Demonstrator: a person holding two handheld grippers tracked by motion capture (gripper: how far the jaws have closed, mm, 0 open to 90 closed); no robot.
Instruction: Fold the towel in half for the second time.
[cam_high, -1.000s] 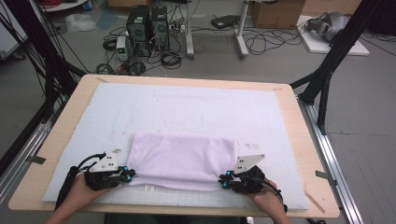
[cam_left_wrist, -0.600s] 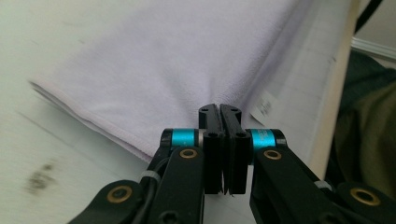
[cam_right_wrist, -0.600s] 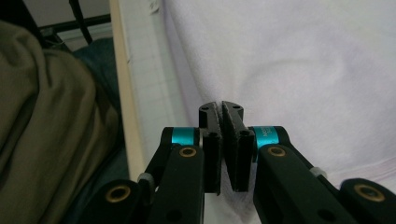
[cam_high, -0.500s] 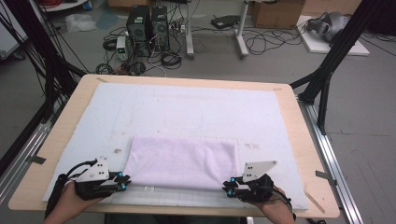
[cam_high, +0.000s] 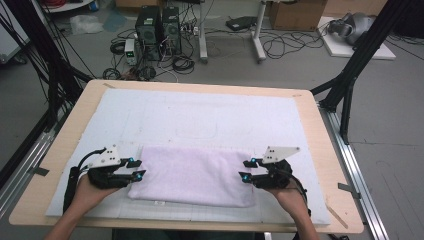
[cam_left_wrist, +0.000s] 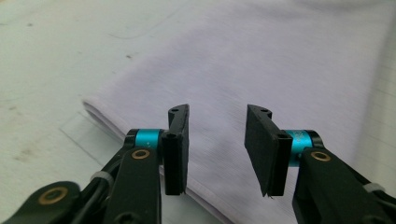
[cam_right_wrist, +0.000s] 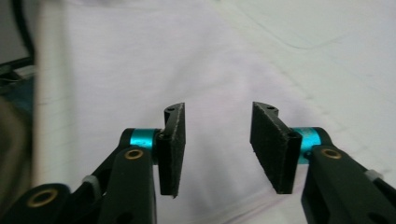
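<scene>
A pale lilac cloth, folded into a flat rectangle, lies on the white mat near the table's front edge. My left gripper sits at the cloth's left end, open, its jaws spread over the folded edge of the cloth with nothing between them. At the right end my right gripper is likewise open, pointing inward across the cloth. Both grippers show black pads and blue collars.
The mat covers most of the wooden table. Metal rails run along both table sides. On the floor behind stand computer towers, cables and a black frame leg.
Both grippers have moved inward and forward from the cloth's near corners to its left and right ends. The cloth has gone from held up at its near edge to lying flat.
</scene>
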